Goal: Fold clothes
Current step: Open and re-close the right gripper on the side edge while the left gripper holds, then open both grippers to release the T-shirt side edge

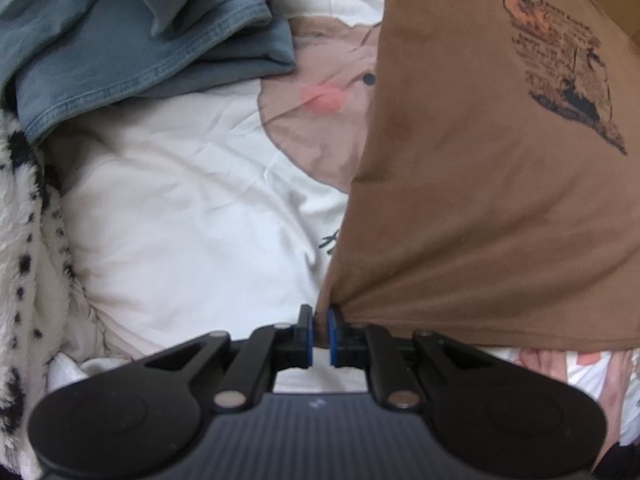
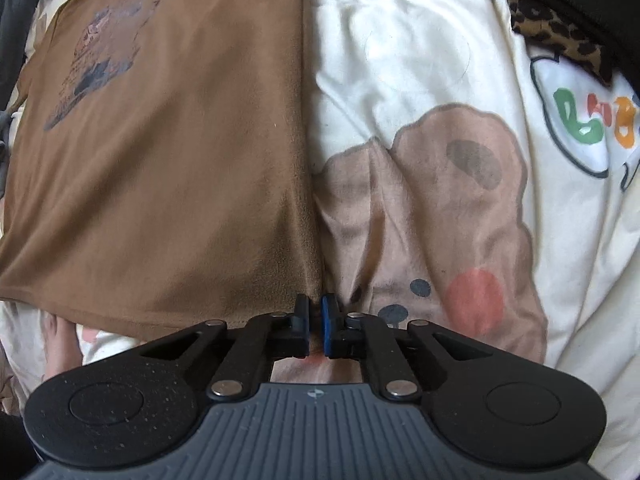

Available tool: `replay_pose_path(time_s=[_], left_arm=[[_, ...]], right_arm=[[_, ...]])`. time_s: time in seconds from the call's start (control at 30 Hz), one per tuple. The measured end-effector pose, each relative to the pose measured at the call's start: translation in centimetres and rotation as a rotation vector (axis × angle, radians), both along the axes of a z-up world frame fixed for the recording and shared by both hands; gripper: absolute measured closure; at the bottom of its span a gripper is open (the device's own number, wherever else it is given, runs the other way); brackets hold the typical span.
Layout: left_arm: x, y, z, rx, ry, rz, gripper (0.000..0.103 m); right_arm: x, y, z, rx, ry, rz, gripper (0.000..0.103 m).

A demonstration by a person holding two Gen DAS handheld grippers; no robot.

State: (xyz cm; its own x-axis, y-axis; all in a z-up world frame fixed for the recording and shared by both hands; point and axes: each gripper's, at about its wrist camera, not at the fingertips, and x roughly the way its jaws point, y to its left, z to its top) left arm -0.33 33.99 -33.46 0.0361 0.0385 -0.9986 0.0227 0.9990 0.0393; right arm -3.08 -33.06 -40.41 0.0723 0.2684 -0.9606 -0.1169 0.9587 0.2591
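Now both tongs, left tongs and right tongs, pinch the near corners of the brown shirt, which stretches away ahead of them on the bed.

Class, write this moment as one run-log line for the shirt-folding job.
stage: corners gripped | left claw: shut on brown T-shirt corner | right claw: shut on its other corner | surface: cartoon-print duvet

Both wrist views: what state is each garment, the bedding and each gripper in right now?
brown T-shirt: spread flat, print up, both near corners pinched
left gripper: shut on the shirt's corner
right gripper: shut on the shirt's other corner
blue-grey garment: crumpled, unfolded
cartoon-print duvet: wrinkled, lying under the shirt
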Motion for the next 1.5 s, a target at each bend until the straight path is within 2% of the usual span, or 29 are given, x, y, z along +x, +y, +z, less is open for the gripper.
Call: replay_pose_path(time_s=[0.23, 0.37, 0.53, 0.77, 1.07, 1.23, 1.4, 1.5], left_arm=[[-0.6, -0.1, 3.7, -0.085, -0.046, 0.009, 0.096], [-1.2, -0.6, 5.3, -0.106, -0.053, -0.005, 0.096], [-1.6, 0.2, 5.0, -0.11, -0.049, 0.005, 0.096], [-2.1, 1.0, 1.4, -0.087, -0.009, 0.017, 0.096], [-1.8, 2.0, -4.4, -0.072, 0.049, 0.058, 0.096], [-1.6, 2.3, -5.6, -0.078, 0.061, 0.068, 0.096], [-1.6, 2.9, -6.1, -0.092, 0.065, 0.079, 0.095], [-1.6, 3.2, -6.2, -0.1, 0.07, 0.097, 0.093]], right_arm=[[-0.4, -1.3, 4.9, -0.023, -0.005, 0.052, 0.1], [0.1, -1.4, 7.7, -0.041, 0.01, 0.095, 0.1], [1.1, -0.3, 9.2, -0.084, 0.011, 0.142, 0.1], [0.4, 0.3, 6.0, -0.127, 0.078, 0.126, 0.1], [0.4, 0.1, 0.9, -0.152, 0.139, 0.014, 0.1], [0.2, 0.1, -0.7, -0.158, 0.141, -0.019, 0.099], [0.1, 0.4, -0.9, -0.173, 0.128, -0.034, 0.098], [0.0, -0.3, -1.0, -0.16, 0.137, -0.069, 0.091]])
